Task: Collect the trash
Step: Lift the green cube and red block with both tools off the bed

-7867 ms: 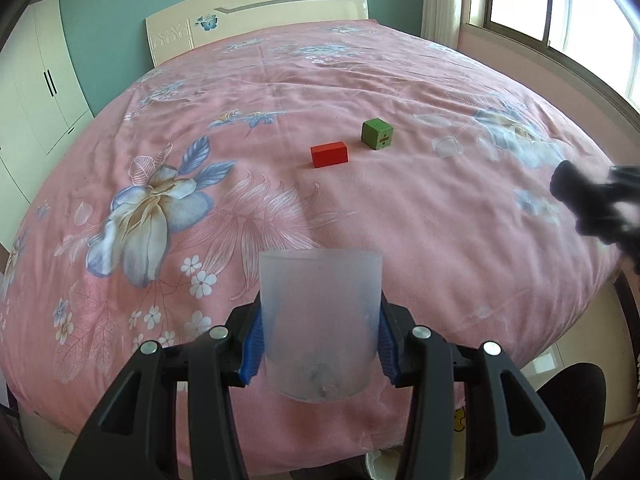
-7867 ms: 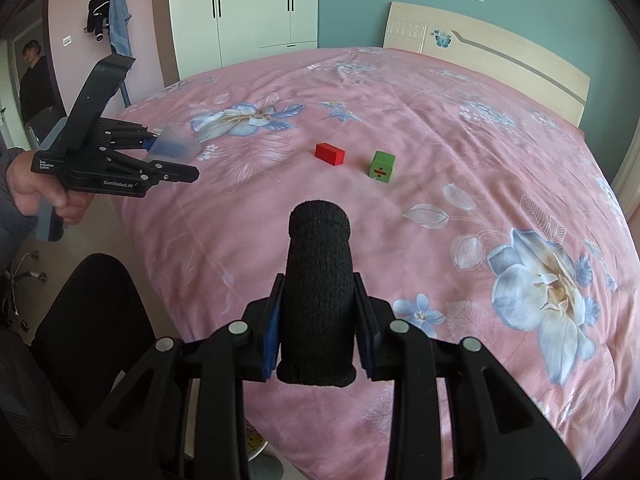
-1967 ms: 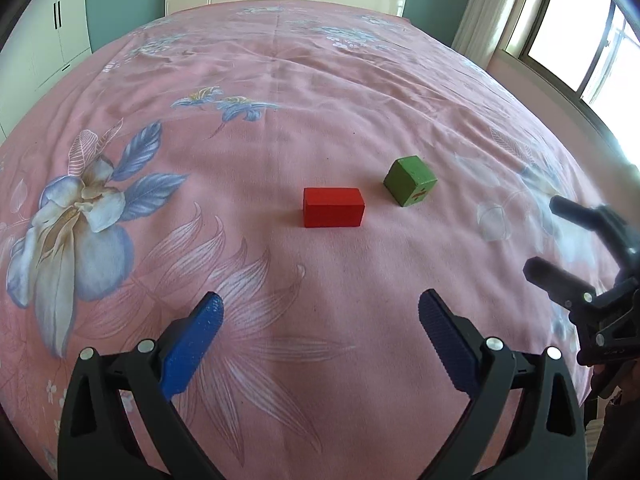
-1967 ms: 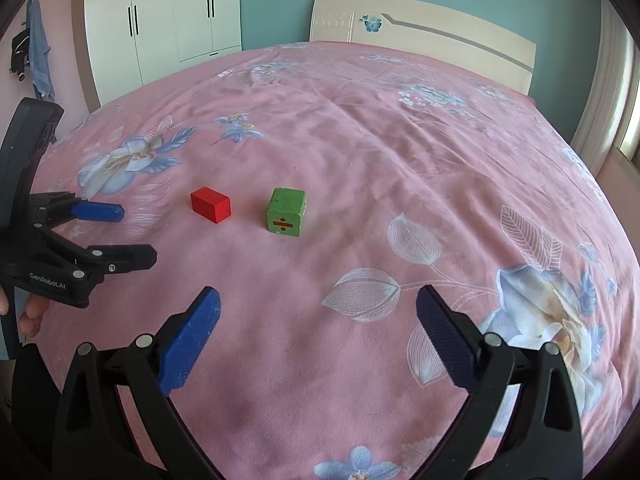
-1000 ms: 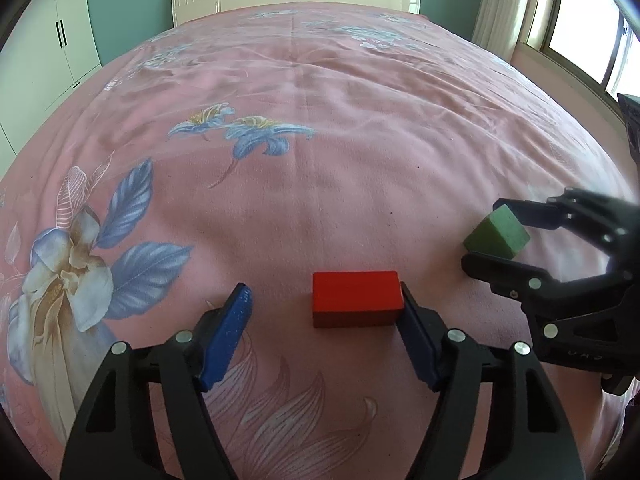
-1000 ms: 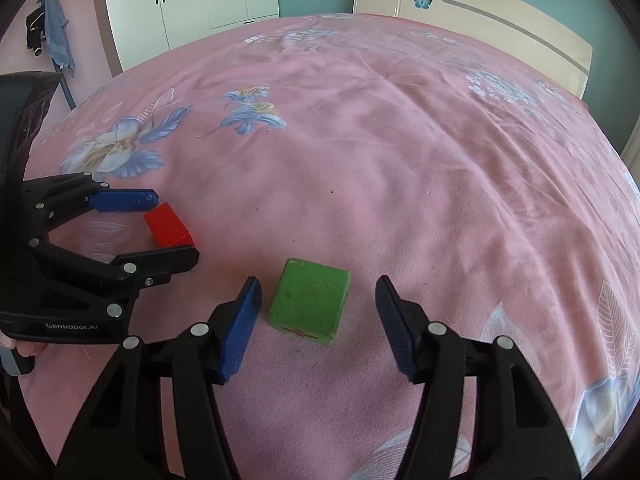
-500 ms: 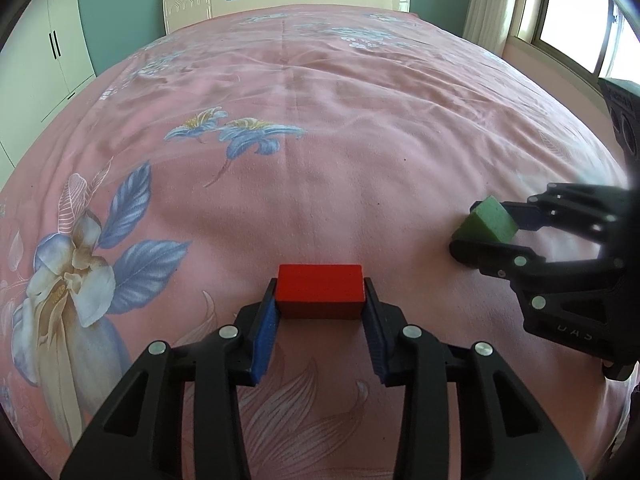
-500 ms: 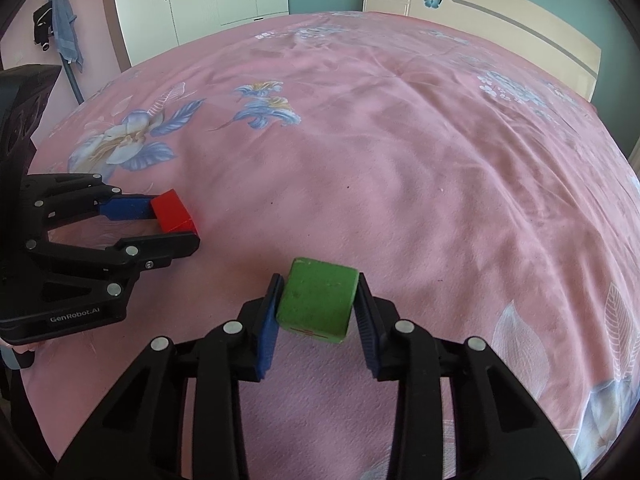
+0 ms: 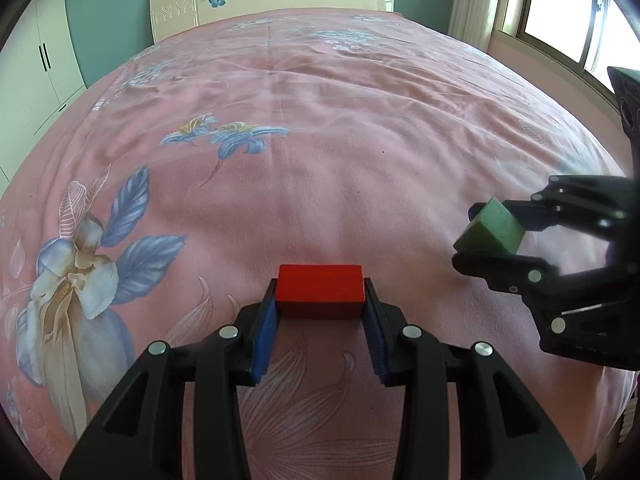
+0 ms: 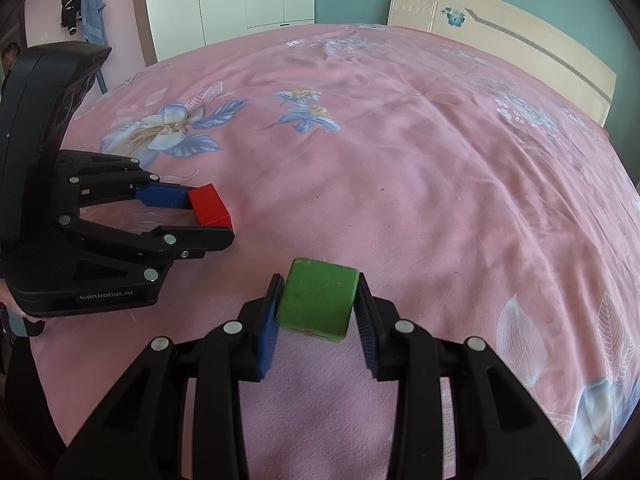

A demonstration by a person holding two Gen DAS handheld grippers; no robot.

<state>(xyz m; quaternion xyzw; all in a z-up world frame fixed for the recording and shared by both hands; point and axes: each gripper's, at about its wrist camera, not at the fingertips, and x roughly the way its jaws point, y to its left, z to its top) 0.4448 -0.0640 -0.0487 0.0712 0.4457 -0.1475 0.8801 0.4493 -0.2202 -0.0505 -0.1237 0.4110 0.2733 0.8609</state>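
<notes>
In your left wrist view, the left gripper pinches the red rectangular wooden block at lower centre, its long axis running across the frame between the blue pads. At right, the green wooden cube sits tilted.

In your right wrist view, the right gripper clamps the scuffed cube at lower centre, above the pink floral bedspread.

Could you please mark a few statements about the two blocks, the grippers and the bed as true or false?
1. The left gripper is shut on the red block. True.
2. The right gripper holds a blue block. False: it holds the green block.
3. The bedspread is pink with flowers. True.
4. The red block sits inside a cup. False: no cup is visible.
</notes>
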